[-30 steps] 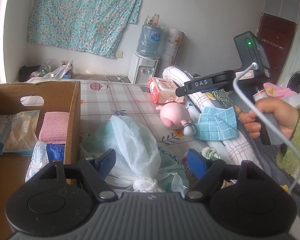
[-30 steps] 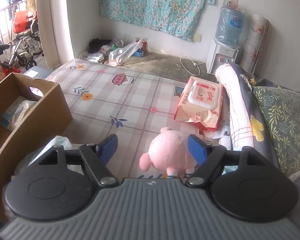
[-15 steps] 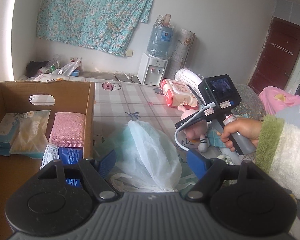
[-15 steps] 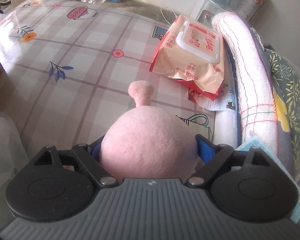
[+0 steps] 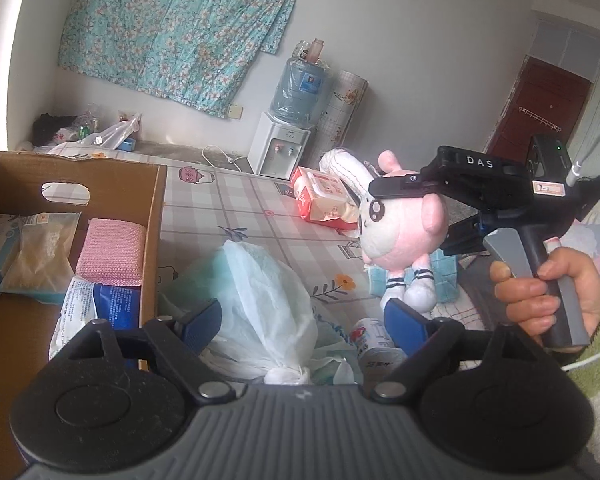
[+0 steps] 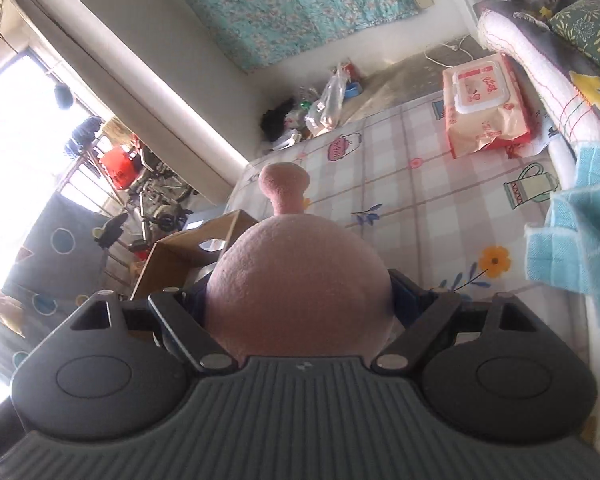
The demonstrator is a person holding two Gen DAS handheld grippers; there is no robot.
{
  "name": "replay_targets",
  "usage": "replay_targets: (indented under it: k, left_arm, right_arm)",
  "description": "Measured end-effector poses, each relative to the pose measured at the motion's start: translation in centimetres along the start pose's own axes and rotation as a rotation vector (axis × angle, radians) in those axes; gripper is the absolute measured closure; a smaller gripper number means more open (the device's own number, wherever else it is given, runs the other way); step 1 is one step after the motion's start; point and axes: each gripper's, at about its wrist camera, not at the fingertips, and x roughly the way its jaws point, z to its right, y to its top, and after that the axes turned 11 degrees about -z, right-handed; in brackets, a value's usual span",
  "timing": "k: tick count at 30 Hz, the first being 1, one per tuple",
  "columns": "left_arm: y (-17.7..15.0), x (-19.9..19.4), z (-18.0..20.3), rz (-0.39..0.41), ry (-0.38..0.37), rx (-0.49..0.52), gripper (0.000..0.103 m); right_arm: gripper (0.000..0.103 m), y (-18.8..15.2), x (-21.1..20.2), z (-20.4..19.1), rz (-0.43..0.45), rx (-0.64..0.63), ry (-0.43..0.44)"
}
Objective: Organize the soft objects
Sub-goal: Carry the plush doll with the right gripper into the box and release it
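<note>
right gripper (image 5: 412, 216) clenches pink plush toy (image 5: 400, 232) above bed (image 5: 260, 216) | left gripper (image 5: 300, 320) opening astride tied plastic bag (image 5: 260, 300), beside cardboard box (image 5: 156, 220) wall

"DAS" on right gripper (image 5: 410, 216)

Plush toy (image 5: 404, 224): pink body, white face, black-and-white striped legs; bedsheet (image 5: 260, 216): pale grey-and-white check with small flower and teapot prints; wall cloth (image 5: 180, 28), far: turquoise floral; cardboard box (image 5: 156, 216), left: brown, holding a pink knitted pad (image 5: 112, 252); plastic bag (image 5: 260, 300), near: translucent pale green; wipes pack (image 6: 484, 108): red and cream; cloth (image 6: 580, 224), right: light blue check; door (image 5: 540, 108), far right: dark red-brown.
</note>
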Motion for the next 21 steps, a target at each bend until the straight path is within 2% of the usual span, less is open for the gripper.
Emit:
replay_targets:
  k: [4,6,9,12,16,19,21]
  left_arm:
    - [-0.5,-1.7,-0.2,0.026,-0.101,-0.013,0.001]
    - [-0.9,-2.8,-0.7,0.047,-0.131,-0.022,0.0]
    - [-1.5,-4.6,-1.8,0.061,-0.163,-0.013,0.0]
    - [-2.3,-6.6,-3.4,0.081,-0.15,-0.013,0.0]
    - [-3.3,-9.3,-6.0,0.108,-0.122,-0.036,0.0]
    - [-3.5,-11.0,-8.3,0.117,-0.13,-0.08,0.0]
    - [-3.4,-11.8,-9.5,0.128,-0.101,-0.098,0.0]
  right_arm:
    - [0.018,-3.4,-0.4,-3.0,-0.047,0.026,0.138]
    - [0.018,-4.9,0.1,-4.8,-0.094,0.037,0.217]
    - [0.017,-6.2,1.2,-7.7,-0.134,0.028,0.271]
    - [0.017,-6.7,2.9,-10.1,-0.185,0.014,0.309]
    - [0.017,-6.8,5.3,-13.7,-0.226,-0.035,0.314]
    - [0.017,-6.6,8.5,-16.4,-0.279,-0.051,0.337]
    - [0.017,-6.6,10.7,-18.2,-0.322,-0.067,0.354]
